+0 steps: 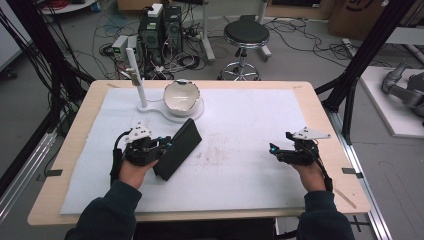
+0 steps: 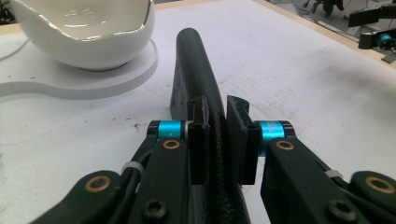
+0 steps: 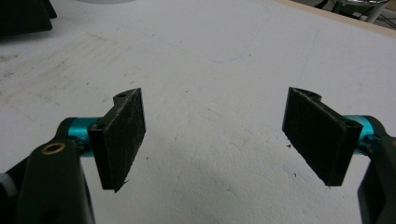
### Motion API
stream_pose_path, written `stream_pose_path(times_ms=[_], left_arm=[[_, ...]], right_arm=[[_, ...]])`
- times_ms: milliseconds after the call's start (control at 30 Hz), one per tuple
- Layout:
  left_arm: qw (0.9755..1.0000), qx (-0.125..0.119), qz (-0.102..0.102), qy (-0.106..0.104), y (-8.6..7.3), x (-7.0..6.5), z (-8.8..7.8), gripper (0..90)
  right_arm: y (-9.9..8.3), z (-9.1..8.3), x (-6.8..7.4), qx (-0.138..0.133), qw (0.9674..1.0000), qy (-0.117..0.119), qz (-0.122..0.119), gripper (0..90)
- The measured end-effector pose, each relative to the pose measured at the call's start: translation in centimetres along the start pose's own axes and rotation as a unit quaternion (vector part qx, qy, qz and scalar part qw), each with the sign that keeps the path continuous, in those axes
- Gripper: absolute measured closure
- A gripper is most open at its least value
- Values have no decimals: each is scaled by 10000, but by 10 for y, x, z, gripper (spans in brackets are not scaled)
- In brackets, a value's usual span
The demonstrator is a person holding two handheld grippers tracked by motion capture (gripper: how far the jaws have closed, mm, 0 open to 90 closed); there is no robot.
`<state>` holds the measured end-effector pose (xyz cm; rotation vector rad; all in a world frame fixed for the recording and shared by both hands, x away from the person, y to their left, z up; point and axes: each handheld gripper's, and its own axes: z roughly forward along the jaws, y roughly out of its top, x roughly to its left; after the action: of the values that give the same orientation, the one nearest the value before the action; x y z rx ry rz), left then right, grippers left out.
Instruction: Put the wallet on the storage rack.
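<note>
Black case (image 1: 177,148) lies tilted on white sheet (image 1: 240,165) (stained); cables (image 1: 115,30) perhaps litter floor.

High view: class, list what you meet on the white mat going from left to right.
White post stand → left hand-held gripper → white bowl → black case → right hand-held gripper.
</note>
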<state>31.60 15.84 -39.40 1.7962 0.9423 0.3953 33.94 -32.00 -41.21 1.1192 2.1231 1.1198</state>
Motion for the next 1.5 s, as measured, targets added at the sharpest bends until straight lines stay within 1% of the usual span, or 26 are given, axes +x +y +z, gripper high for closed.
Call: stream_pose_path(times_ms=[67, 133, 167, 233, 267, 300, 367, 433, 467, 600, 667, 700, 733, 800, 867, 933, 1033, 1067, 1100, 1167, 1200, 1233, 1267, 1300, 1400, 1500], left_arm=[[10000, -20, 83, 16, -1, -2, 1, 763], [9999, -41, 107, 100, -2, -3, 1, 728], [9998, 29, 121, 129, -2, -3, 1, 696], [9999, 133, 51, 44, -5, -2, 5, 622], [9998, 197, 46, 17, -7, -1, 7, 602], [9997, 244, 57, 48, -9, -2, 9, 580], [9994, 292, 60, 148, -13, -1, 12, 564], [9992, 350, 6, 199, -16, 0, 14, 528], [9991, 389, -18, 192, -17, 1, 15, 505], [9982, 549, 51, 222, -21, 0, 16, 453], [9980, 572, 64, 259, -25, -1, 14, 429], [9980, 559, 55, 293, -27, -1, 13, 427], [9981, 538, 0, 303, -29, 0, 11, 427], [9980, 558, -49, 298, -34, -1, 8, 427], [9976, 605, -78, 325, -40, -2, 5, 397], [9975, 604, -124, 332, -46, -1, 2, 395], [9975, 553, -260, 344, -52, 2, -2, 373], [9976, 543, -256, 335, -54, 2, -3, 374], [9978, 542, -233, 300, -54, 1, -4, 396], [9983, 525, -169, 199, -54, 0, -5, 483], [9985, 508, -105, 163, -53, -1, -6, 542], [9986, 498, -11, 196, -53, -2, -7, 622], [9985, 488, 29, 229, -52, -3, -8, 673], [9986, 463, 24, 268, -51, -3, -9, 717], [9993, 264, 33, 254, -46, -2, -14, 724], [9997, 32, 40, 253, -37, -1, -20, 726]], right_arm=[[0, 0, 0, 4, 10000, -4, 0, 215], [0, 0, 0, 4, 10000, 0, 4, 216], [0, 0, 0, 6, 10000, -4, 7, 216], [0, 0, 0, 8, 10000, 2, 10, 216], [0, 1, 0, 4, 10000, 9, 18, 216], [0, 0, 0, 16, 10000, -4, 8, 216], [0, 0, 0, 14, 10000, 5, 30, 216], [0, 0, -1, 14, 10000, 14, 53, 216], [-1, 0, -1, 22, 10000, 13, 56, 216], [-1, 0, -1, 37, 10000, 15, 57, 216], [-2, 0, -1, 43, 10000, 20, 57, 216], [-2, 0, -1, 41, 10000, 20, 61, 216], [-2, 0, -1, 45, 10000, 22, 57, 216], [-2, 0, -1, 47, 10000, 24, 58, 216], [-2, 1, -1, 60, 10000, 28, 37, 216], [-2, 1, -1, 66, 10000, 34, 46, 216], [-1, 2, -1, 71, 10000, 32, 22, 216], [-1, 2, 0, 80, 10000, 46, 39, 216], [-1, 2, 0, 75, 10000, 46, 40, 216], [-1, 2, 0, 78, 10000, 47, 33, 216], [-1, 3, 0, 85, 10000, 42, 20, 216], [-1, 3, 0, 88, 10000, 41, 12, 216], [-1, 3, 0, 96, 9999, 44, 19, 216], [-1, 3, 0, 96, 9999, 39, 13, 216], [-2, 2, -1, 99, 9999, 42, 49, 216], [-2, 1, -1, 98, 9999, 22, 62, 216]])
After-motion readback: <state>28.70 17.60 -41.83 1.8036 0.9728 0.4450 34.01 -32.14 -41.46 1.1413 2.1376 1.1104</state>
